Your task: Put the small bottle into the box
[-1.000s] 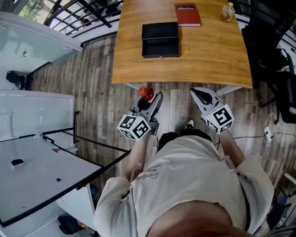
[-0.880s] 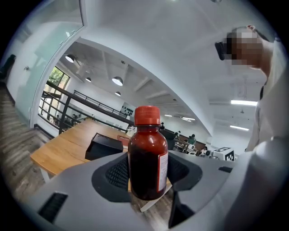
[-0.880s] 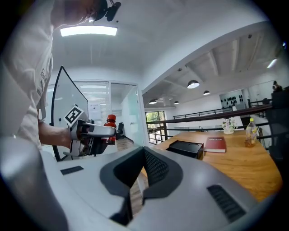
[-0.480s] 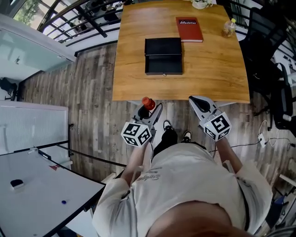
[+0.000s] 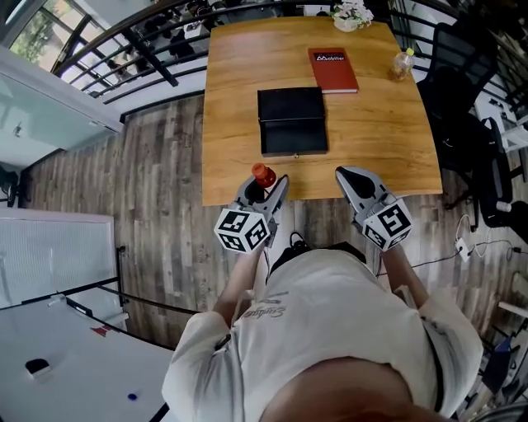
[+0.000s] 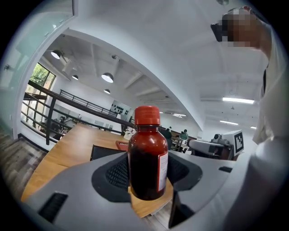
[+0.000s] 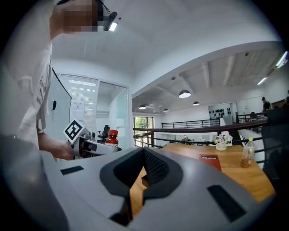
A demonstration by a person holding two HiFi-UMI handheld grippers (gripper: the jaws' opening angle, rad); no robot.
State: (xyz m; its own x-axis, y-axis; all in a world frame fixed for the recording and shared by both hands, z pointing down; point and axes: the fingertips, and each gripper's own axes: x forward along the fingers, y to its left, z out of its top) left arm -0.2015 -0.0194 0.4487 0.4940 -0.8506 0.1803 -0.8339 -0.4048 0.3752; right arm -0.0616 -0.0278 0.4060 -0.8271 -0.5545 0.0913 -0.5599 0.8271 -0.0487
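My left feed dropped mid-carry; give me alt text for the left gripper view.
The left tongs grip a small dark bottle with a red cap, upright. Behind it, the wooden table carries the black box.

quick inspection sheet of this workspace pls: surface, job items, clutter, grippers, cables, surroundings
Surface: wooden table, light top.
Job's things: small bottle, red cap, held upright by the left gripper; black box lies open mid-table.
Clutter: red book, clear bottle and flower pot towards the far edge.
Grippers: left shut on the small bottle over the table's near edge; right gripper shut, nothing between its jaws.
Cables: power strip with cable on the floor at right.
Surroundings: plank floor, railing, black chair, whiteboard.
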